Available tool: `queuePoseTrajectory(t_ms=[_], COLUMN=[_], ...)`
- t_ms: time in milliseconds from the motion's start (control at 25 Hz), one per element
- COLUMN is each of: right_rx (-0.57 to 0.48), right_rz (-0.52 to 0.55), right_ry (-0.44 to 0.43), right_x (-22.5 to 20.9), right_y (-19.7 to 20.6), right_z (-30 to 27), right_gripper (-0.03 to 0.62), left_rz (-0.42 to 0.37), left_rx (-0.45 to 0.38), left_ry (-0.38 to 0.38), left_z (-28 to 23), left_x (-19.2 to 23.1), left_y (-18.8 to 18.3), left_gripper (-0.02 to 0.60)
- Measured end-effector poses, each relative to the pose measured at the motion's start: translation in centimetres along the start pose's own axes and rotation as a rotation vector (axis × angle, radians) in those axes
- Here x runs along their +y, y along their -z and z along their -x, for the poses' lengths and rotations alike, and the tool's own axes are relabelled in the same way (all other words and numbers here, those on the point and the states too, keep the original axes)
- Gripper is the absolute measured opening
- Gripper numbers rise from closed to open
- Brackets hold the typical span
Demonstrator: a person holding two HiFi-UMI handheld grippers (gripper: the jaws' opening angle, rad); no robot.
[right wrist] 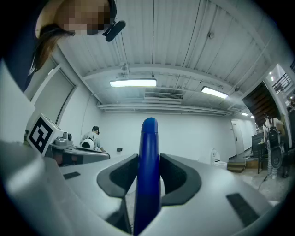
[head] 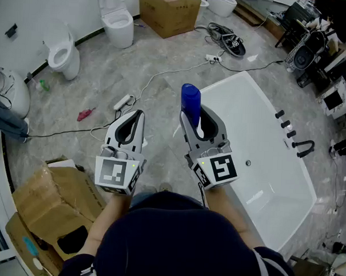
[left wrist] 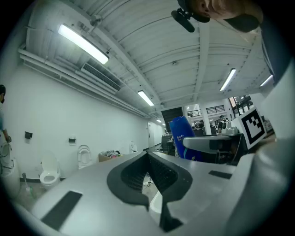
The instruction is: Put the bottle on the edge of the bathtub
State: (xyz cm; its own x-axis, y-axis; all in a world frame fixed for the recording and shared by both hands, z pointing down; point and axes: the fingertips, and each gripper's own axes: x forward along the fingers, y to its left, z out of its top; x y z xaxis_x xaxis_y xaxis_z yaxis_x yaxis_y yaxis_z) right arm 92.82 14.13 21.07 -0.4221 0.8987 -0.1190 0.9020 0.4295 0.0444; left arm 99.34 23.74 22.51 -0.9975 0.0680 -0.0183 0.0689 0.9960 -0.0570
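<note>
Nearest item: right gripper (head: 200,123), marker cube toward me, jaws clamped on the bottle (head: 190,102).
- Bottle: blue plastic, tall and flat-sided, rounded cap uppermost, upright. The right gripper view shows it edge-on with a pad pressing each side. Its base is hidden below the jaws.

Left gripper (head: 135,117): jaws closed tip to tip with nothing between them, held just beside the right one over the floor (head: 159,54).

Bathtub (head: 266,101): white and glossy, with a faucet (head: 304,149) on its far long edge. The bottle hangs in the air beside the tub's near long edge, toward the far corner, touching nothing. Placement is not yet done.

Also present:
- power strip (head: 123,101) with cable trailing across the floor ahead of me
- cardboard box (head: 50,195) at my left
- toilets (head: 62,55) by the far wall

Hazards, as I judge them:
- The rim looks narrow and slick. A tall bottle set partly off it, or let go while tilted, would likely topple into the tub or onto the floor.
- With the base out of sight, I could release before it is seated, and it would drop and bounce.
- Opening the jaws unevenly could drag the bottle sideways.
- The floor cable could catch a foot mid-reach.
</note>
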Motion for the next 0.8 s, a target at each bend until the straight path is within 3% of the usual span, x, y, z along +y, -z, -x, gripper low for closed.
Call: queuePoseTrajectory(t_ms=[480, 800], right_rx=[-0.016, -0.012], right_rz=[-0.045, -0.026], right_ry=[0.022, 0.056], right_x=[-4.1, -8.0], right_y=[1.9, 4.1], right_z=[-2.9, -11.9], right_gripper=[0.164, 0.164], left_rz=[0.019, 0.031], left_rx=[0.019, -0.010], left_ry=[0.003, 0.062], left_z=[-4.6, -13.1], left_x=[1.7, 7.5], left_y=[2.0, 3.1], left_gripper=[0.023, 0.023])
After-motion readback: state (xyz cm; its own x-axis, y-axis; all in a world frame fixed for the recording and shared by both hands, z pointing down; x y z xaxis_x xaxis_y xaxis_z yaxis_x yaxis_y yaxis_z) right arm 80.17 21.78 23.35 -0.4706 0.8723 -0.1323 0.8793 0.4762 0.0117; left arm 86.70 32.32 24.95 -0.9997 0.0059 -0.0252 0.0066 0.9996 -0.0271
